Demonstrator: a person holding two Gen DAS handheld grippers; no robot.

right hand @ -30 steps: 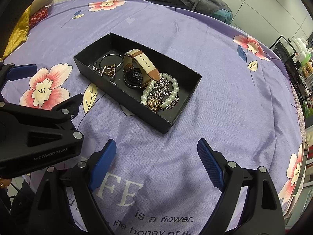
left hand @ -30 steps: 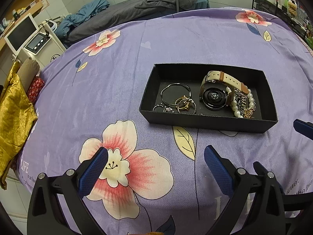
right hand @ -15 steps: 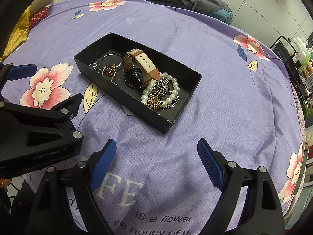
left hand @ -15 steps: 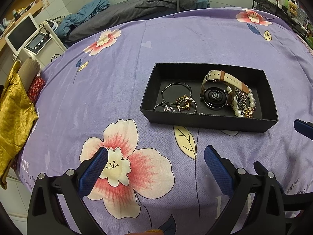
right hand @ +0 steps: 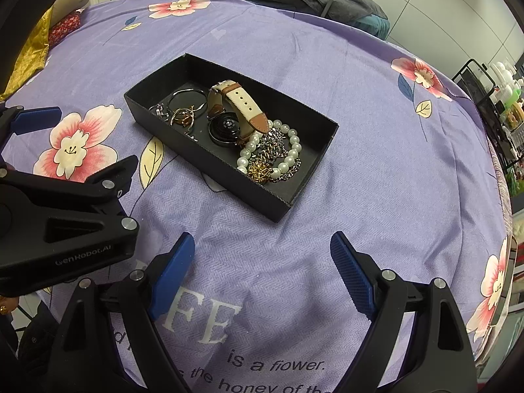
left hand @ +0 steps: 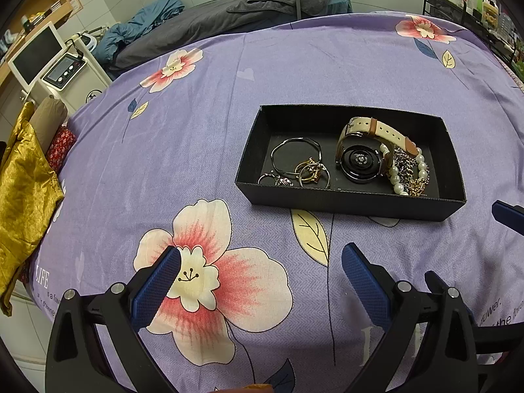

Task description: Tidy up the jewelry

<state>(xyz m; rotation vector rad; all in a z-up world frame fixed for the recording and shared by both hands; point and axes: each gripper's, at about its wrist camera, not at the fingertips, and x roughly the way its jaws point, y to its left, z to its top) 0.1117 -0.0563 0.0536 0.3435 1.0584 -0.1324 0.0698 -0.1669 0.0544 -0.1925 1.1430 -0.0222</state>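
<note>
A black open tray (left hand: pixel 347 201) (right hand: pixel 209 162) lies on the purple flowered cloth. In it are a watch with a cream and brown strap (left hand: pixel 362 160) (right hand: pixel 229 127), a pearl bracelet tangled with silver and gold chains (left hand: pixel 407 173) (right hand: pixel 271 157), a thin silver bangle (left hand: pixel 294 155) (right hand: pixel 186 96) and several small gold and silver rings (left hand: pixel 311 173) (right hand: pixel 181 116). My left gripper (left hand: pixel 260 267) is open and empty, above the cloth in front of the tray's left end. My right gripper (right hand: pixel 262 263) is open and empty, in front of the tray's right end.
The left gripper's black body (right hand: pixel 62 216) sits at the left of the right wrist view. Gold fabric (left hand: pixel 23 193) hangs off the table's left edge. A wire rack with bottles (left hand: pixel 471 0) stands at the far right. Dark bedding (left hand: pixel 229 16) lies behind the table.
</note>
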